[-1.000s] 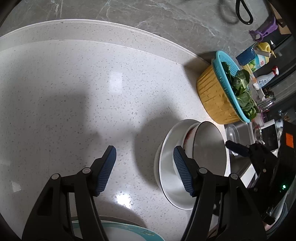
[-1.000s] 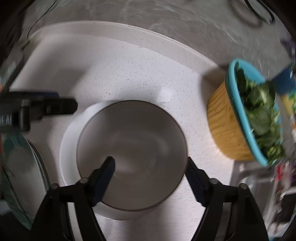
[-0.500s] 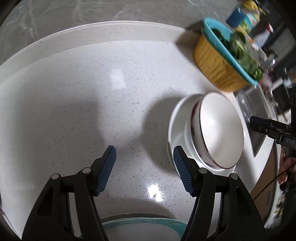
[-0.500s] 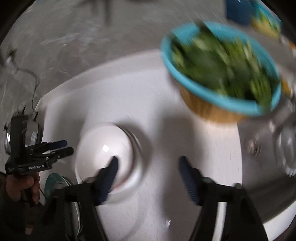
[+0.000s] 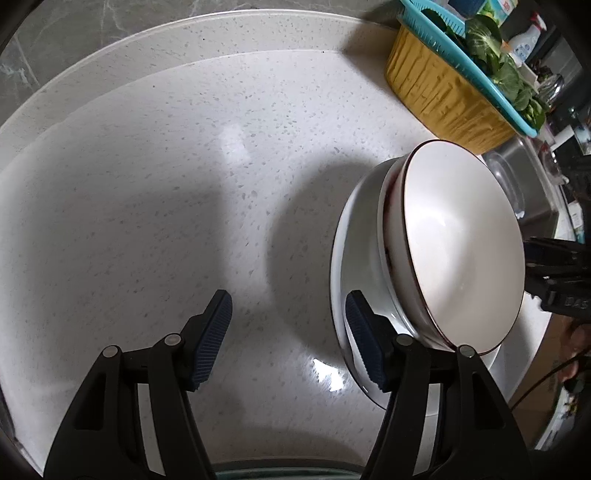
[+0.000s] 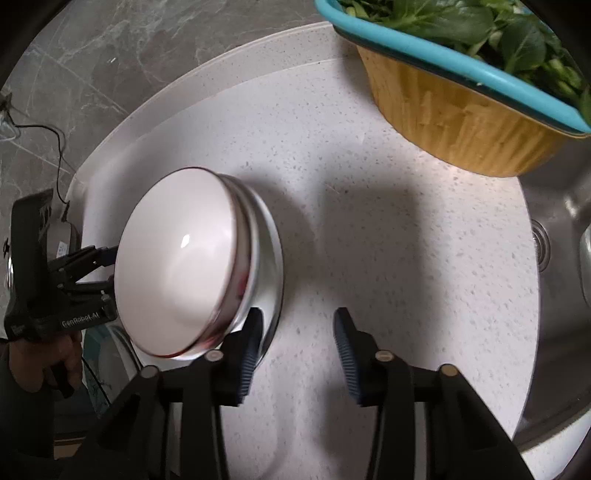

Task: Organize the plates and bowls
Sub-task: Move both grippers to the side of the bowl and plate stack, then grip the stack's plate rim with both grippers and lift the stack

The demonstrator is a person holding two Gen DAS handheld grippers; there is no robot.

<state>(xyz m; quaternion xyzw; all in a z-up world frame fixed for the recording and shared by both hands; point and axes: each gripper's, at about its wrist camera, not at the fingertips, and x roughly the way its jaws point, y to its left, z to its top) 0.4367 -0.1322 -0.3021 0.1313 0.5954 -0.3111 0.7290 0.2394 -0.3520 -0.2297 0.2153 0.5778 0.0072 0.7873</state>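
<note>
On the white speckled counter (image 5: 155, 192) stands a small stack of dishes: a white bowl (image 5: 461, 251) with a thin dark rim sits on top of further white dishes, and the lowest piece, a wide white plate (image 5: 341, 254), rests directly on the counter surface. In the right wrist view the same bowl (image 6: 177, 269) appears at left of centre, with the plate (image 6: 275, 258) showing beyond its right edge. The left gripper (image 5: 286, 339) points steeply down at the counter with its jaws apart and nothing between them; its right blue pad stands in front of the plate's near edge, and contact cannot be judged. The right gripper (image 6: 297, 354) also points down, its jaws closing over bare counter with nothing between them; its left pad lies just beside the plate's edge. A hand (image 6: 40, 365) holding the left gripper's handle is visible at the far left of the right wrist view. Behind the stack stands a yellow tub (image 5: 439, 92) carrying a teal strainer (image 5: 476, 70) filled with leafy greens (image 6: 480, 26). A steel sink (image 6: 557, 236) borders the counter on the right. The rim of a teal-edged plate (image 5: 280, 474) shows at the bottom of the left wrist view.
</note>
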